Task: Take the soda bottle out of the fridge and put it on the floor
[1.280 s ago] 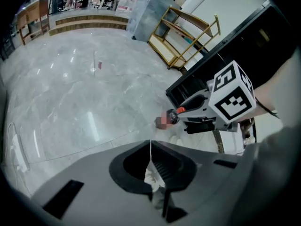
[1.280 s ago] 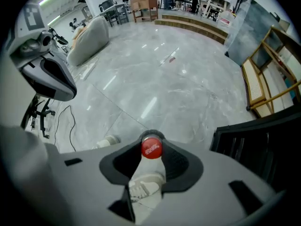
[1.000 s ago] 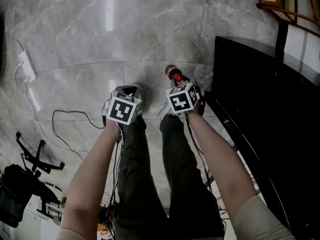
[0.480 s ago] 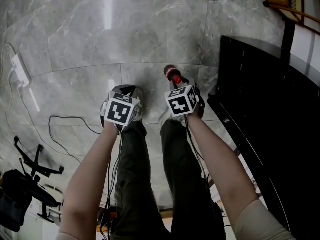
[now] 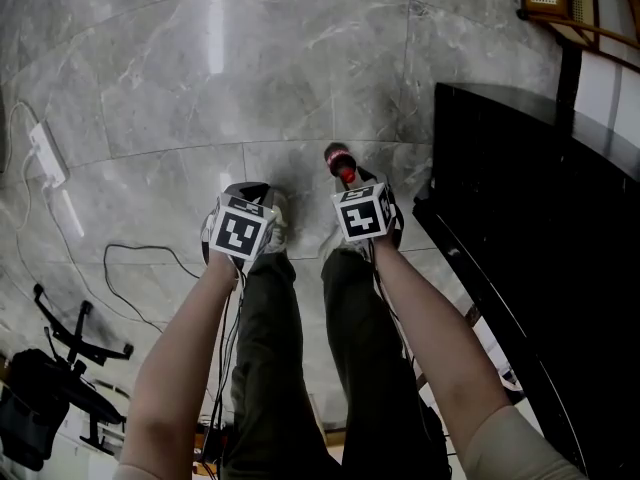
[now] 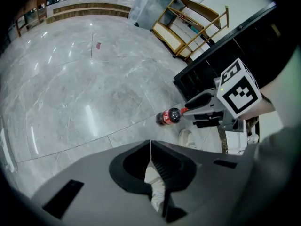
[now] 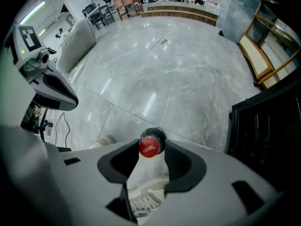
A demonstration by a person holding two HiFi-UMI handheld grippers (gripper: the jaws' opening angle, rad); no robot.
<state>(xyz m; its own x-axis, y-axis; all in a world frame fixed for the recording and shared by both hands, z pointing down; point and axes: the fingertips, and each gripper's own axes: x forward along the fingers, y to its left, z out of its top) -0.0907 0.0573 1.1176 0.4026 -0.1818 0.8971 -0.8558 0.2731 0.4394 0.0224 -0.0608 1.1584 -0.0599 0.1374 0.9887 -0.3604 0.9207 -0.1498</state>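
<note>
1. Soda bottle (image 5: 340, 161) stands on the floor (image 5: 200, 98), upper centre of the head view.
2. Right gripper (image 7: 151, 150): jaws have just been opening. They now stand wide, flanking the red cap, apparently not pinching it.
3. Judgement: lift straight up off the cap. Any sideways drag could topple the bottle.
4. Left gripper (image 6: 150, 147): jaws closed, empty; keep it clear.

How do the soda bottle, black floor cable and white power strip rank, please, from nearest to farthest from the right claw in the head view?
1. soda bottle: between the jaws of the right claw, which have just been opening.
2. black floor cable: off to the left.
3. white power strip: far left.
</note>
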